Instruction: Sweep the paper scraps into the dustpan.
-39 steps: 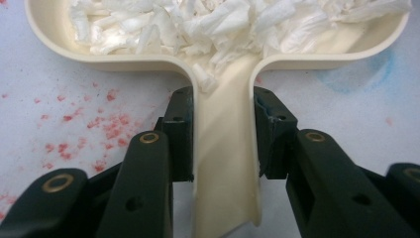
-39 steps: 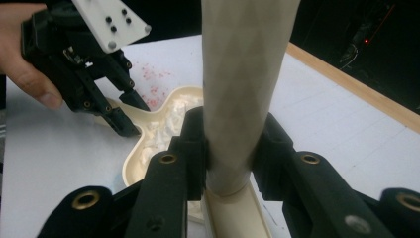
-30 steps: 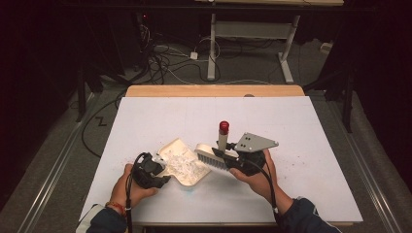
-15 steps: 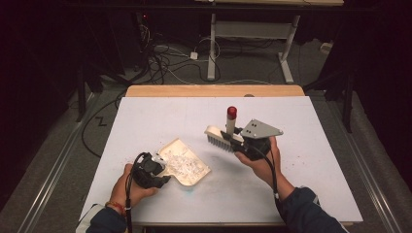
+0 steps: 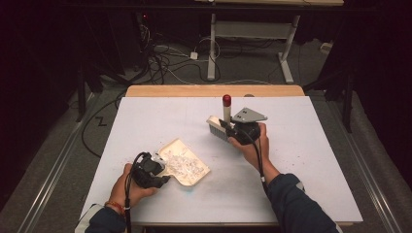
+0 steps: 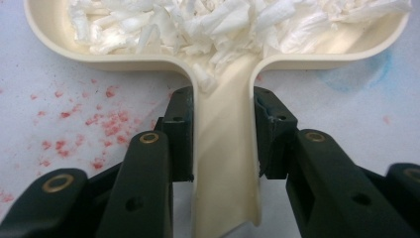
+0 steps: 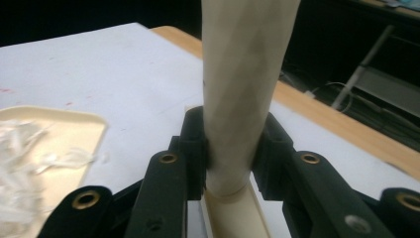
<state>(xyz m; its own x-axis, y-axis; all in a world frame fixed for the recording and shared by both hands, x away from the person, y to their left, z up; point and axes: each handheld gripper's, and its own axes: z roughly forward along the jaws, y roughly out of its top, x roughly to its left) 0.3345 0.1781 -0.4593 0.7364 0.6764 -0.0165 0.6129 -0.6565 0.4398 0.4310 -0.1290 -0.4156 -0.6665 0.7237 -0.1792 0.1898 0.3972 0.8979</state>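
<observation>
The left gripper (image 6: 220,134) is clamped on the handle of the cream dustpan (image 5: 187,167), which sits lower left of centre on the white table (image 5: 311,160), heaped with white paper shreds (image 6: 208,22). The right gripper (image 7: 230,144) is pinched on the brush (image 5: 219,127) handle — red cap up, near the middle of the high view. I'd keep the pan flat and steady, and bring the bristles low before any sweep — those shreds look light.

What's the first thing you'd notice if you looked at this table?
The cream dustpan heaped with white paper shreds, near the front left of the white table. The left tongs are clamped on its handle. Farther back to the right, the right tongs grip the cream handle of a brush with a red tip, lifted off the table.
</observation>
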